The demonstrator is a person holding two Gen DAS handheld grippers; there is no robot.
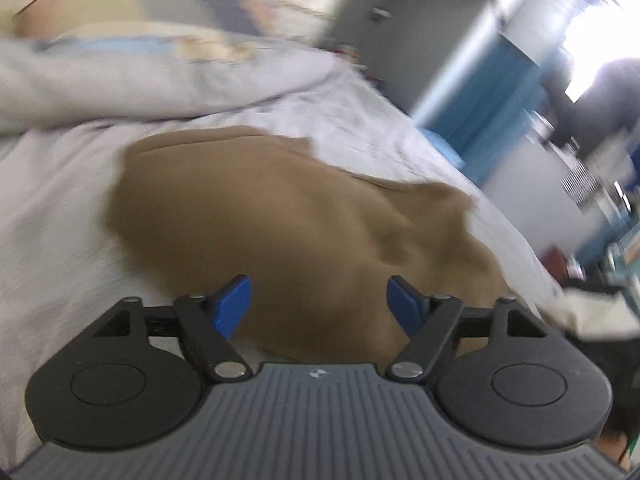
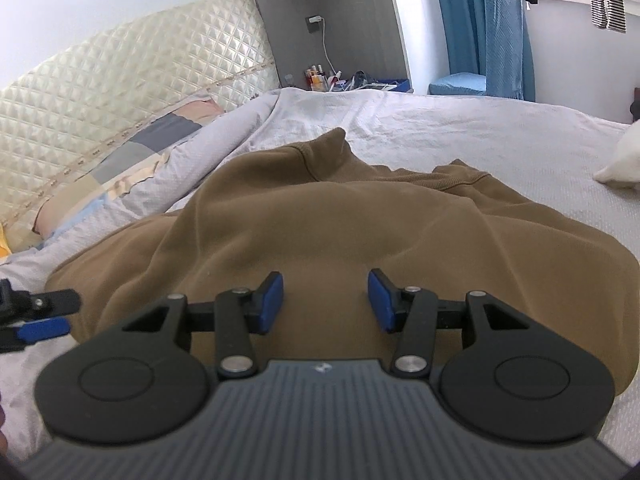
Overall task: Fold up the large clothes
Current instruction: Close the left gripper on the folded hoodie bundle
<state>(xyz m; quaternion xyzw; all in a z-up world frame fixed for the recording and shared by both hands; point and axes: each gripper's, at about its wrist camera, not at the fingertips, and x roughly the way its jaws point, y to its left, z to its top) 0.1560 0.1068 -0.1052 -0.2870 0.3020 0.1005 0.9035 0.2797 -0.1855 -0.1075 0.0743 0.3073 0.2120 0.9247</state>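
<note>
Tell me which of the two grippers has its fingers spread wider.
The left gripper: its blue fingers stand clearly farther apart over the brown garment than those of the right gripper, though both are open and empty.

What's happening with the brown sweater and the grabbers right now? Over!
Left gripper open, empty, over the brown sweater. Right gripper open, empty, also over it. Sweater bunched on the bed, unfolded. Nothing lying on it.
</note>
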